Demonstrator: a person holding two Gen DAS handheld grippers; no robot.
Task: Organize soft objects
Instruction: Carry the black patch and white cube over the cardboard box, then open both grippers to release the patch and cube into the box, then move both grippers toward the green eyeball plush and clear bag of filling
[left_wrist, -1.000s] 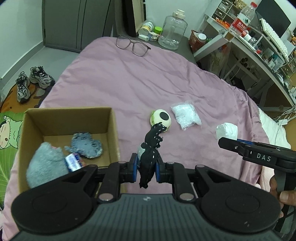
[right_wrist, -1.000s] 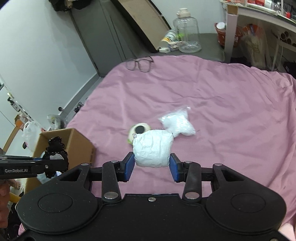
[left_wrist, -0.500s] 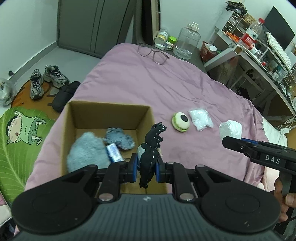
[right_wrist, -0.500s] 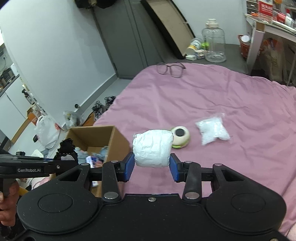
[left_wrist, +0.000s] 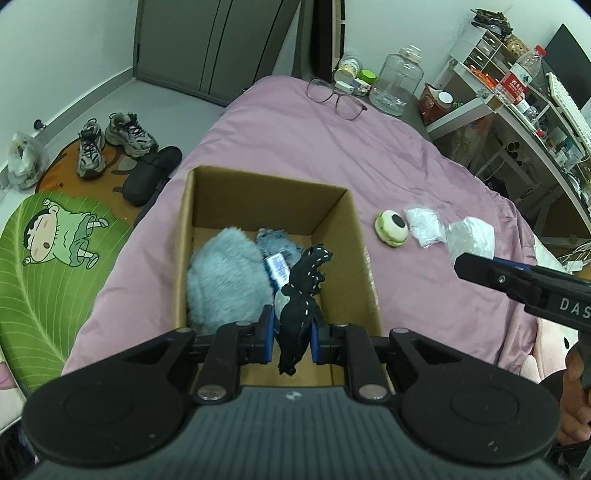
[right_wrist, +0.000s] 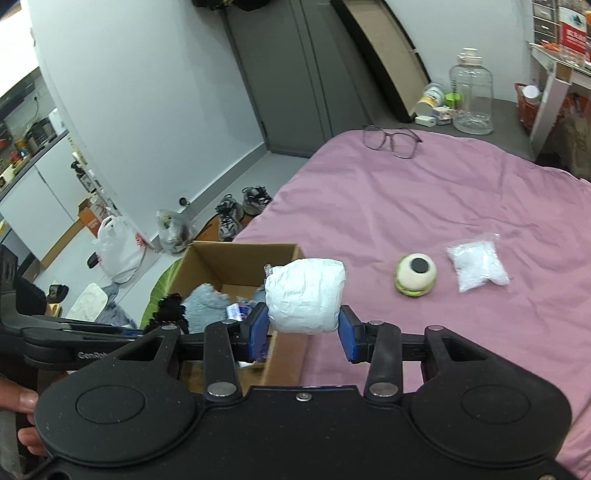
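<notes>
The left gripper (left_wrist: 291, 334) is clamped narrow on one black cloth (left_wrist: 301, 295), which stands up between its pads and hangs directly above the open box (left_wrist: 356, 258). The box sits on the pink bed (left_wrist: 295, 136) just ahead of and below this gripper and contains two grey plush items: one large plush (left_wrist: 225, 278) to the left of the cloth and one small plush (left_wrist: 275, 242) beyond it, with one blue-and-white tag (left_wrist: 277, 269) between them. The right gripper (right_wrist: 302, 334) holds one white bundle (right_wrist: 304, 295) at a middling opening, both pads pressed against its sides; the box lies ahead and to the left of it, just beside the bundle in this view. Two soft objects lie on the bed ahead and to the right of the right gripper, close together: one round eyeball toy (right_wrist: 415, 278) and one clear bag (right_wrist: 476, 266) of white filling. One pair of glasses (right_wrist: 391, 140) lies far ahead, near the bed's far edge. Two sneakers (left_wrist: 110, 142) stand on the floor far to the left of the left gripper.
</notes>
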